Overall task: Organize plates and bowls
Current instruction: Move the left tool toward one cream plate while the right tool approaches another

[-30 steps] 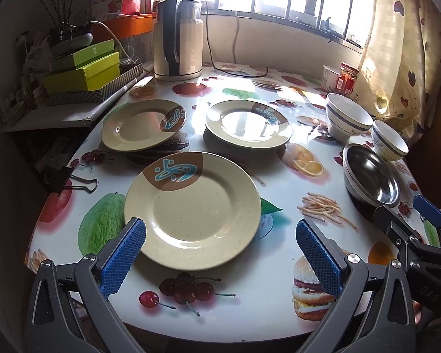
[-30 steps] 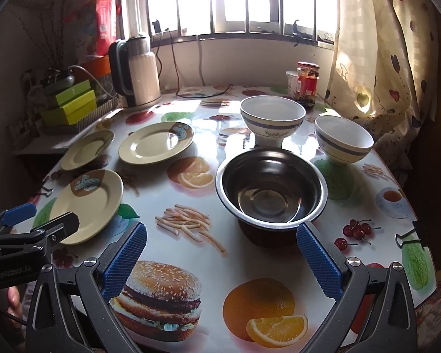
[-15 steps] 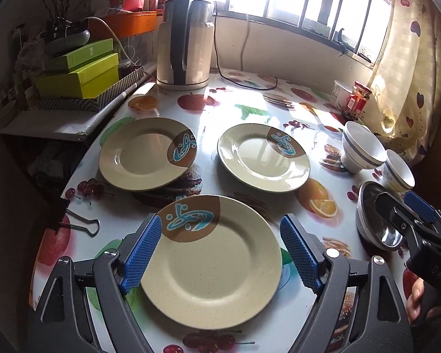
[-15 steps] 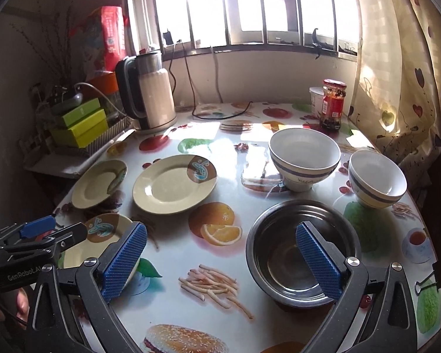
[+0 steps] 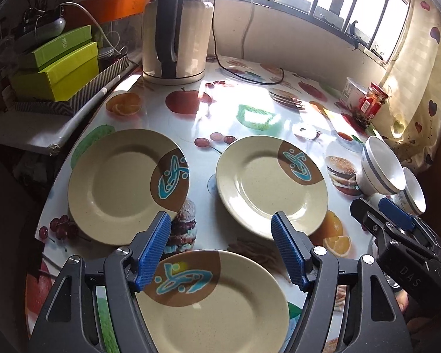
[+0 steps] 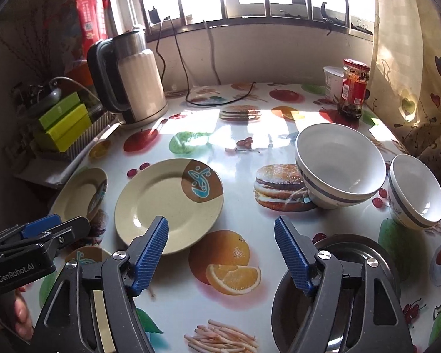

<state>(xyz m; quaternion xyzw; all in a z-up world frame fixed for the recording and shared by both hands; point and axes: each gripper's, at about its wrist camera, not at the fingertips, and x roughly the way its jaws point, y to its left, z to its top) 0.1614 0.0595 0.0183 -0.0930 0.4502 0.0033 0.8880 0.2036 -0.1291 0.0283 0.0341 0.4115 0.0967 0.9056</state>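
- The left gripper (image 5: pixel 220 247) stands open, its ribbed blue pads holding nothing, poised over the far rim of the nearest plate (image 5: pixel 208 303), a round, glossy cream plate with a brown patch and a blue fish motif.
- The right gripper (image 6: pixel 222 253) is likewise open and empty, above a printed orange on the desk (image 6: pixel 244 153), whose shiny cloth is patterned with fruit and burgers.
- Under the right gripper's right finger sits a round steel bowl (image 6: pixel 352 253), smooth and dark inside.
- Farther on lie two more cream plates of the same pattern: the left plate (image 5: pixel 123 185) and the middle plate (image 5: pixel 267 185), side by side and apart.
- To the right stand two white ceramic bowls with grey bands, the large bowl (image 6: pixel 338 164) and the small bowl (image 6: pixel 417 191), close together.
- At the back: a cylindrical kettle (image 6: pixel 132 79) with a black handle, a red-labelled glass jar (image 6: pixel 352 88), and stacked green boxes (image 5: pixel 58 64).
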